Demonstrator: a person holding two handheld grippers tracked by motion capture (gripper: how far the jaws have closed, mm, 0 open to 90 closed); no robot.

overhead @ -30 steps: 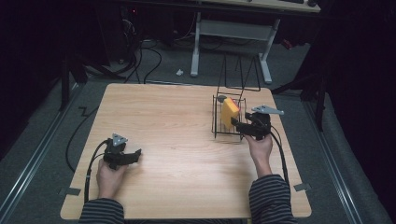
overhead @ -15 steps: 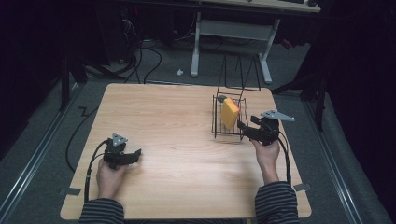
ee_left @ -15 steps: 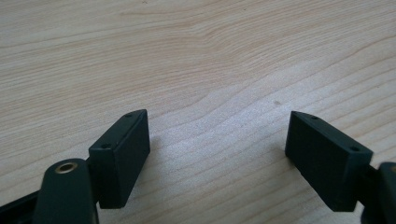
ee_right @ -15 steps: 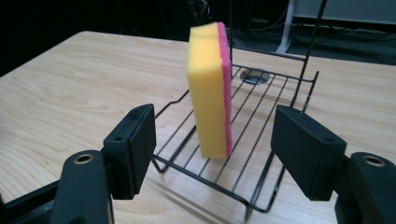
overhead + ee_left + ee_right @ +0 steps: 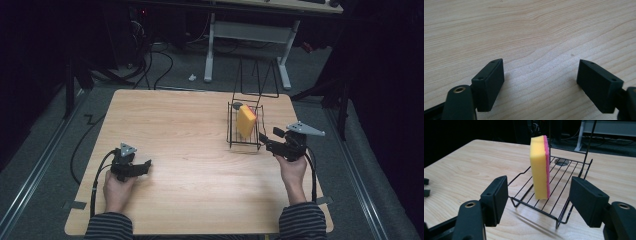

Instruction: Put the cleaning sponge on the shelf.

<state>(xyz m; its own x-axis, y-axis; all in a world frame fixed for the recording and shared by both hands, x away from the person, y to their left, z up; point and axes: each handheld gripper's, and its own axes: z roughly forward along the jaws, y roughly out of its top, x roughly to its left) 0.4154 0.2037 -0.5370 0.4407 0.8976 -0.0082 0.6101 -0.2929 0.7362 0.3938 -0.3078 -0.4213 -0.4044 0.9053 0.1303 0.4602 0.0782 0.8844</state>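
Sponge stood on edge in the wire rack, its pink face plain in the right gripper view. The right gripper, jaws wide and empty, sat just beside the rack. The left gripper, also open, rested well apart on the desk.

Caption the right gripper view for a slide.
Open right gripper faces a yellow-and-pink sponge standing upright in a black wire rack.

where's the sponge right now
The sponge stands on edge in the black wire rack on the table's right half in the high view, just beyond the open right gripper.
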